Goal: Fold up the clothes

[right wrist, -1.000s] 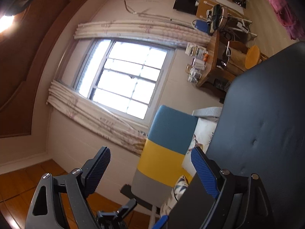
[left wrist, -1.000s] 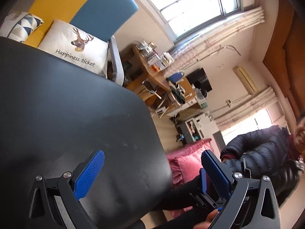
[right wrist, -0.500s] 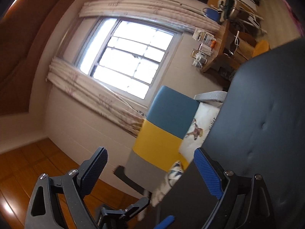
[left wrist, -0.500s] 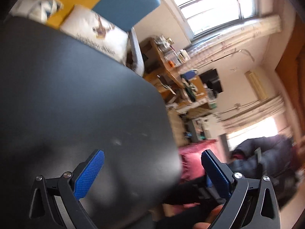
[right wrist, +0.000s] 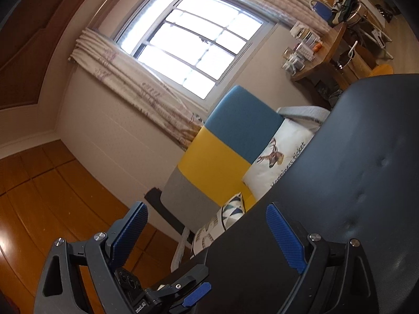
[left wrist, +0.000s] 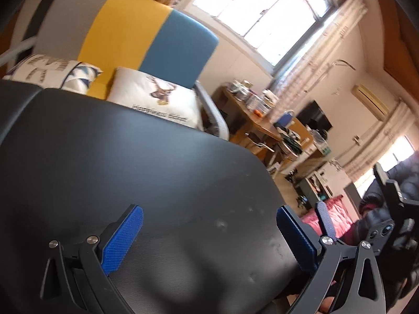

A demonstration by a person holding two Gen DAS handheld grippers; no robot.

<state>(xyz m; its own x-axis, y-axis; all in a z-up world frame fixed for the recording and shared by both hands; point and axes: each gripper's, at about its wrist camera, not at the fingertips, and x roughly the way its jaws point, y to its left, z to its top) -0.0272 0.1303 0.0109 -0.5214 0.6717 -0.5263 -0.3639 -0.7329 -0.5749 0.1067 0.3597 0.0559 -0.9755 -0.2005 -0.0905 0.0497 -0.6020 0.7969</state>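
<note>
Above the dark padded surface (left wrist: 162, 172), the left gripper (left wrist: 209, 238) hangs with its blue pads wide apart and nothing between them. Compared with half a second ago, its view has swung toward the far end of the surface: the striped headboard (left wrist: 146, 34) and the deer cushion (left wrist: 159, 102) now sit higher and fuller in frame, and the motion blur has cleared. The right gripper (right wrist: 207, 238) is likewise spread apart and empty, poised at the near left edge of the same surface (right wrist: 353, 183); its view has tilted slightly, bringing more of the window (right wrist: 193, 44) into frame. The second tool appears at the right edge of the left wrist view, in front of a person in a dark jacket (left wrist: 403, 178).

No garment is visible in either view; the clothes to be folded cannot be located from here. Judgement: the task has not begun, and both tools are only being repositioned. The next step requires finding a garment and bringing it onto the surface
</note>
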